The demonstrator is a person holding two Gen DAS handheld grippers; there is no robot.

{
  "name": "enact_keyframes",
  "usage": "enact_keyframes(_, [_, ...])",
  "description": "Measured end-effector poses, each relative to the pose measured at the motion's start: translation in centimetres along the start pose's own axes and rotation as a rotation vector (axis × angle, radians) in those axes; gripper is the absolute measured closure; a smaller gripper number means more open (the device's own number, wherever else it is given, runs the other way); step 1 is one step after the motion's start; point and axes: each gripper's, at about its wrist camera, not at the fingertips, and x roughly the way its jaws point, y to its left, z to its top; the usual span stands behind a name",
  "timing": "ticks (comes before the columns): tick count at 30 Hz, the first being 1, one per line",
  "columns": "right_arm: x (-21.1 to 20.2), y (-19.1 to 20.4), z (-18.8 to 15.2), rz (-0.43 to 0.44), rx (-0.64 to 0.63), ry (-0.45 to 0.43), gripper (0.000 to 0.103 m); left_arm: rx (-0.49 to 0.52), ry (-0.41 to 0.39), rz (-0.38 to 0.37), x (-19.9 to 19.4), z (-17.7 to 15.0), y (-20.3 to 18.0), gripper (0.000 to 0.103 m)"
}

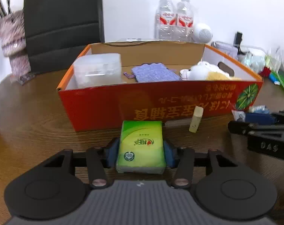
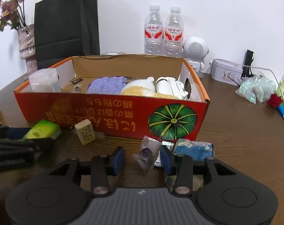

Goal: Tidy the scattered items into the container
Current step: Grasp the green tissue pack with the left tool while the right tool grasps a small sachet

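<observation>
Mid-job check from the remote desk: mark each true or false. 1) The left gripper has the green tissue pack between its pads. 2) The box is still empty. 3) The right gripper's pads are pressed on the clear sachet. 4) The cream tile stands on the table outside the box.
1) True: the left gripper clamps the green tissue pack.
2) False: the box already holds items, including a purple pouch.
3) False: the right gripper straddles the clear sachet, gaps visible.
4) True: cream tile.
</observation>
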Motion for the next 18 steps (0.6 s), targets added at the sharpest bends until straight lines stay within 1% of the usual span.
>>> enact_keyframes(2, [0.3,0.3,-0.2,-0.015,-0.02,-0.013,0.059,0.002,-0.005,-0.003,0.0,0.0,0.1,0.051])
enact_keyframes(3, [0.3,0.3,-0.2,-0.015,-0.022,-0.015,0.059,0.012,-0.007,0.001,0.0,-0.1,0.0,0.054])
enact_keyframes(4, [0.3,0.2,-0.2,-0.013,-0.023,-0.015,0.064,0.019,-0.01,0.009,-0.1,-0.2,-0.1,0.056])
enact_keyframes(5, [0.3,0.2,0.0,0.003,-0.027,-0.01,0.081,0.018,-0.013,0.011,-0.1,-0.1,-0.2,0.057])
enact_keyframes(6, [0.3,0.0,-0.1,0.042,-0.016,-0.002,0.085,0.009,-0.015,0.011,-0.1,-0.1,-0.1,0.057])
enact_keyframes(7, [0.3,-0.1,-0.2,0.073,-0.002,-0.003,0.083,-0.003,-0.016,0.009,-0.2,-0.1,0.0,0.057])
enact_keyframes(10, [0.0,0.4,-0.3,0.051,-0.04,-0.009,0.083,-0.038,-0.016,-0.004,-0.5,-0.1,0.4,0.058])
enact_keyframes(13, [0.0,0.2,-0.3,0.063,-0.016,-0.013,0.083,-0.043,-0.036,0.003,-1.1,0.0,0.4,0.058])
enact_keyframes(16, [0.0,0.1,-0.2,0.074,-0.016,0.004,0.085,-0.023,-0.092,0.006,-2.6,0.6,-0.2,0.058])
enact_keyframes(18, [-0.3,0.1,0.1,0.088,-0.002,0.019,0.086,-0.002,-0.158,0.023,-4.2,1.5,-0.7,0.058])
